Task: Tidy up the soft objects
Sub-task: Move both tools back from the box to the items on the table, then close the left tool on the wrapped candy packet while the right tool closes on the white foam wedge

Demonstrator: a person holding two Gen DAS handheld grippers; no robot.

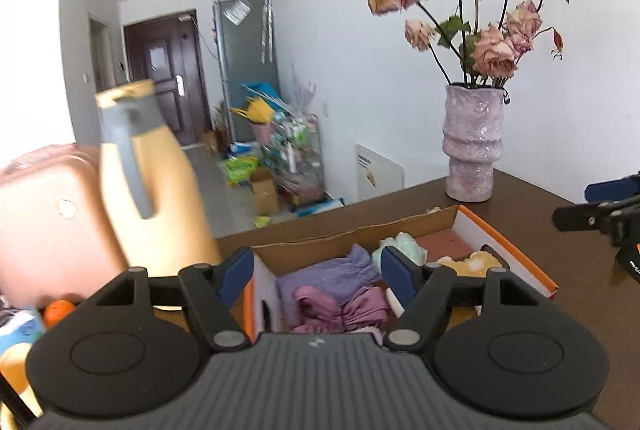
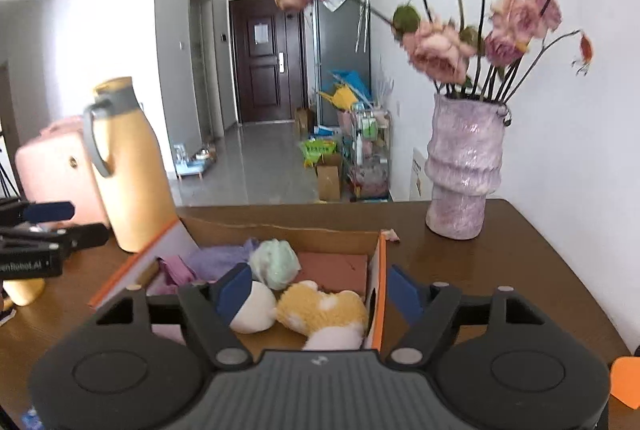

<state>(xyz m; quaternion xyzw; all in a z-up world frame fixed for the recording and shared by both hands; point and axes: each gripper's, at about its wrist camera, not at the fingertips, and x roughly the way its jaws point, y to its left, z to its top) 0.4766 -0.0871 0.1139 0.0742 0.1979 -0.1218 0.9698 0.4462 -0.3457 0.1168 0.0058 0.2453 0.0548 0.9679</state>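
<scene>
An orange-rimmed cardboard box (image 1: 508, 246) (image 2: 280, 234) sits on the brown table (image 2: 520, 270). It holds a lilac cloth (image 1: 320, 282) (image 2: 224, 258), a mauve cloth (image 1: 344, 306) (image 2: 176, 270), a mint plush (image 1: 400, 242) (image 2: 276, 262), a yellow-and-white plush (image 1: 472, 264) (image 2: 320, 306) and a white plush (image 2: 256, 310). My left gripper (image 1: 318, 270) hovers open above the box's left half, holding nothing. My right gripper (image 2: 320, 292) hovers open over the right half, its pads clear of the plush toys below. Each gripper shows at the edge of the other's view (image 1: 600, 206) (image 2: 52, 222).
A lilac vase of dried roses (image 1: 474, 142) (image 2: 464, 174) stands at the table's back right. A tall yellow jug (image 1: 156, 182) (image 2: 128, 166) and a pink case (image 1: 48, 218) (image 2: 56, 166) stand left of the box. An orange object (image 2: 628, 382) lies at the near right.
</scene>
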